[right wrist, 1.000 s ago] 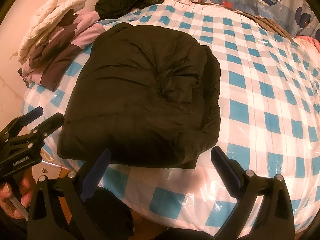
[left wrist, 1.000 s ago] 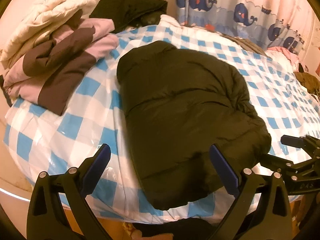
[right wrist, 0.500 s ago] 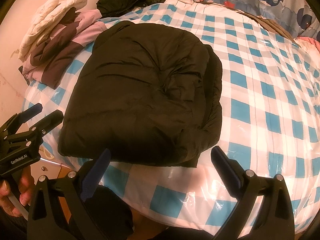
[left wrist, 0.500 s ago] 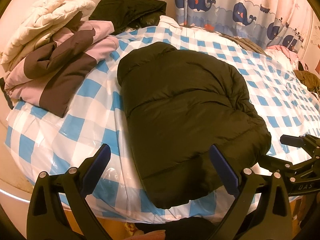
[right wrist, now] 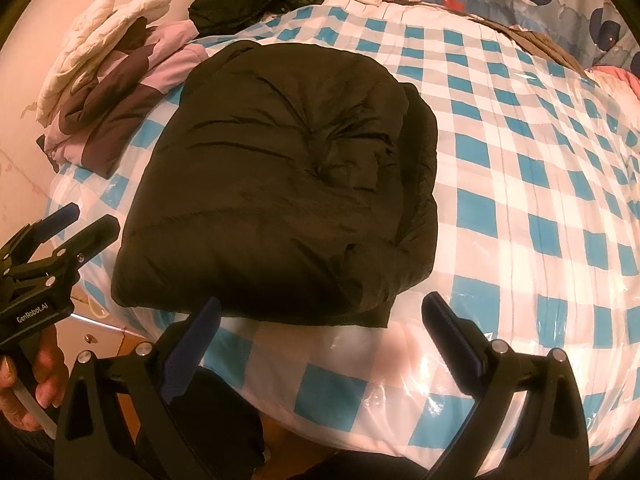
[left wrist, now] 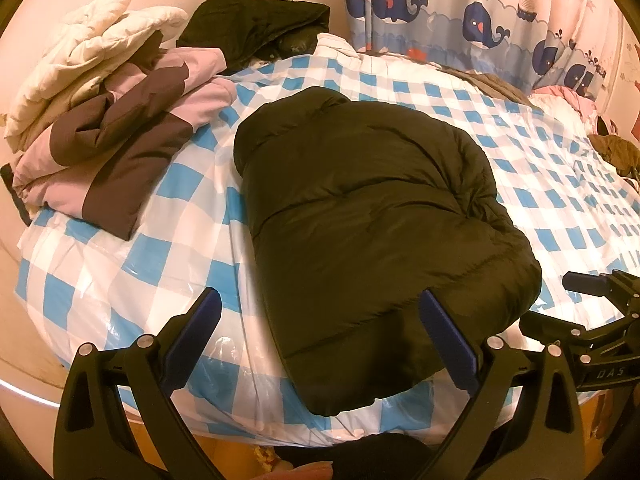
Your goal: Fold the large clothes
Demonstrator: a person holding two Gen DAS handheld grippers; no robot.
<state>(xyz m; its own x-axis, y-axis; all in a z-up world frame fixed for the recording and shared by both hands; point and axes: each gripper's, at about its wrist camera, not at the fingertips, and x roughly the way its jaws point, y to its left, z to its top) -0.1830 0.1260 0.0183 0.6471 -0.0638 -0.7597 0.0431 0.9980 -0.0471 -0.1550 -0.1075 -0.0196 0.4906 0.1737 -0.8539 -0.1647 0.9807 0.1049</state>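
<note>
A dark puffy jacket [left wrist: 372, 216] lies folded into a thick bundle on the blue-and-white checked bed cover [left wrist: 132, 280]; the right wrist view shows the same jacket [right wrist: 288, 176]. My left gripper [left wrist: 320, 332] hovers open over the jacket's near edge, holding nothing. My right gripper [right wrist: 320, 332] is open too, just in front of the jacket's near hem. Each gripper shows in the other's view: the right gripper [left wrist: 600, 304] at the right edge, the left gripper [right wrist: 76, 224] at the left edge with a hand on its handle.
A pile of folded clothes, pink-and-brown jacket [left wrist: 116, 152] under a cream one [left wrist: 88, 60], sits at the bed's far left. Another dark garment [left wrist: 256, 20] lies by the wall. A whale-print curtain [left wrist: 480, 20] hangs behind. More clothing [left wrist: 616, 152] lies far right.
Both grippers have drawn back slightly from the jacket and stayed open. The jacket has not moved.
</note>
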